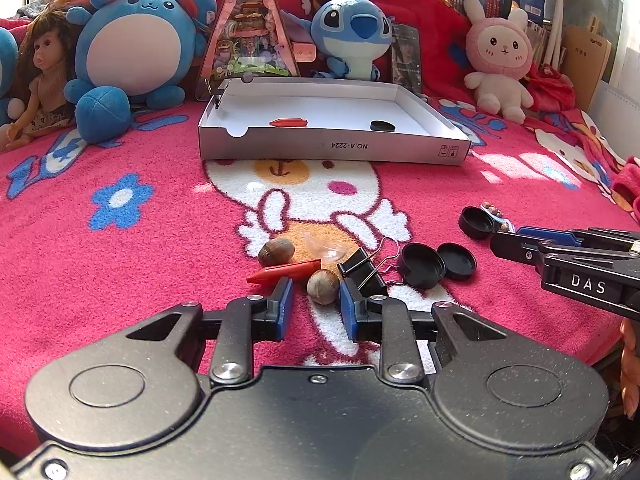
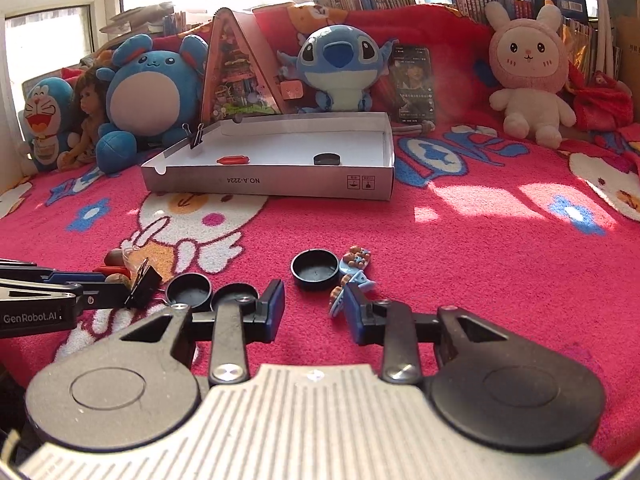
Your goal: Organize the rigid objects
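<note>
Cardboard tray [image 1: 332, 148] sat mid-blanket [image 1: 120, 280], plush toys [image 1: 136, 44] lined up behind it. In the tray: crayon [image 1: 289, 122] left of centre, cap [image 1: 382, 125] to its right, binder clip [image 2: 196, 136] on the left wall. Nearer the camera, a cluster: two nuts [image 1: 276, 252], a second crayon [image 1: 286, 272] between them, another clip [image 1: 362, 270] just right, then two caps [image 1: 438, 265] side by side. Further right, a lone cap [image 2: 315, 269] beside a small figurine [image 2: 354, 276].

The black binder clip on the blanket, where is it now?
In the left wrist view the black binder clip lies on the blanket, right of the red crayon and brown nut, left of two black caps.
</note>
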Tool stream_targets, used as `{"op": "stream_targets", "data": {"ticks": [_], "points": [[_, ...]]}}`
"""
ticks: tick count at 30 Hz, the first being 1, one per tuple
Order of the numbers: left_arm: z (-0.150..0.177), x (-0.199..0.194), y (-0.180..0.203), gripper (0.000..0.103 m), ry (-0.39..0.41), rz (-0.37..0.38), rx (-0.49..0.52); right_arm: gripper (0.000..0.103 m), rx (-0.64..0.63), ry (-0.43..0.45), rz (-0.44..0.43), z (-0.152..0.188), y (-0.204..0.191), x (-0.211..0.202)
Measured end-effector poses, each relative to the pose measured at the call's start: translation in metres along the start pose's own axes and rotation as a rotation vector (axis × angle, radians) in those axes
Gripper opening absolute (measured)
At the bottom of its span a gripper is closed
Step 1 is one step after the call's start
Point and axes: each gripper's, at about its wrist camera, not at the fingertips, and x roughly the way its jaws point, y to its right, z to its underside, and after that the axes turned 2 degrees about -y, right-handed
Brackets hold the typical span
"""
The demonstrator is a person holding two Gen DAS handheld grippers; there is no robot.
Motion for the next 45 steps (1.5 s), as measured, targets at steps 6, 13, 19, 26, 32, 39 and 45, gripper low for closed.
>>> {"op": "stream_targets", "data": {"ticks": [6,13,19,26,32,39,45], "points": [[0.002,-0.001,0.002,0.023,0.008,-0.005,0.012,0.051,0.004,-0.031,-0.061,-0.002,-0.008,0.009],[0.003,-0.002,0.002,0.023,0.009,-0.004,0.012,0.051,0.024,-0.034,0.011,-0.002,-0.002,0.022],[0.004,-0.002,0.004,0.023,0.015,-0.009,0.023,0.056,-0.007,-0.020,0.048,-0.006,-0.001,0.030],[0.005,0.000,0.004,0.023,0.020,-0.009,0.019,0.061,-0.047,-0.004,0.067,-0.008,-0.006,0.036],[0.004,0.000,0.004,0.017,0.029,-0.008,0.023,0.059,-0.065,0.004,0.077,-0.007,-0.009,0.038],[0.000,-0.007,0.005,0.017,0.036,0.005,0.020,0.038,-0.060,0.008,0.063,-0.008,-0.009,0.034],[-0.017,-0.017,-0.001,0.017,0.088,-0.002,0.026,0.038,-0.048,0.032,0.033,-0.018,-0.008,0.025]]}}
